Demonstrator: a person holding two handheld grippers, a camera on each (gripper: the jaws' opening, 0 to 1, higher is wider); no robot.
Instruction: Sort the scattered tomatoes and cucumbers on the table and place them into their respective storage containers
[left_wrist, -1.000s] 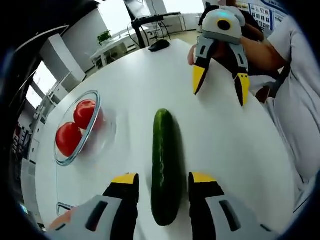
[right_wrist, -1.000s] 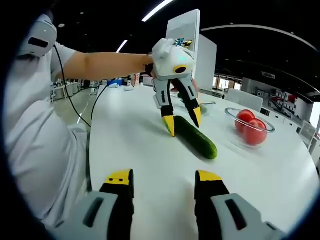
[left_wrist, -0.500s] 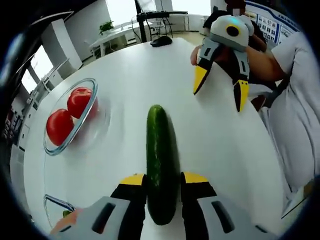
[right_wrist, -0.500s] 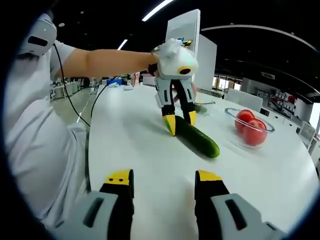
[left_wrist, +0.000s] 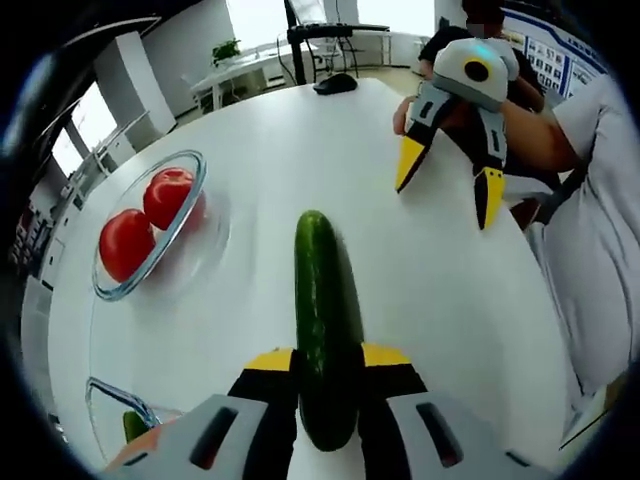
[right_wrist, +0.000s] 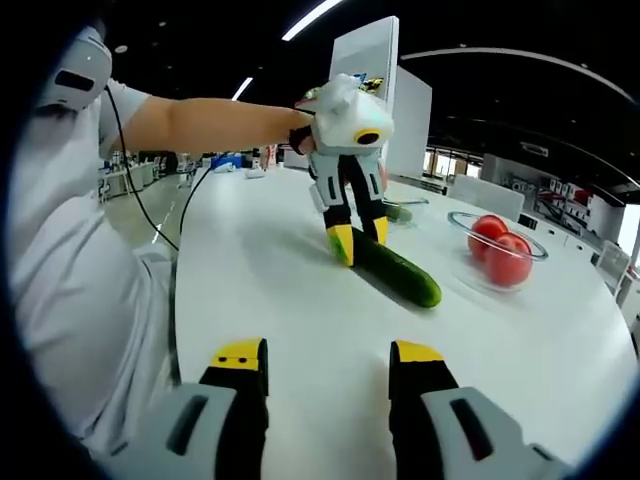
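A long dark green cucumber lies lengthwise between my left gripper's yellow-tipped jaws, which are shut on its near end. In the right gripper view the left gripper grips one end of the cucumber, whose free end slants low over the white table. Two red tomatoes sit in a clear glass bowl to the left, also seen as the tomatoes in the bowl. My right gripper is open with nothing in it; it hangs as the right gripper beyond the cucumber.
A second glass container with something green in it shows at the lower left; another green piece lies behind the left gripper. A person's white sleeve is at the right. A black object rests at the far table edge.
My left gripper moved forward around the cucumber's near end and shut on it. The cucumber's free end has risen slightly. The right gripper stayed open.
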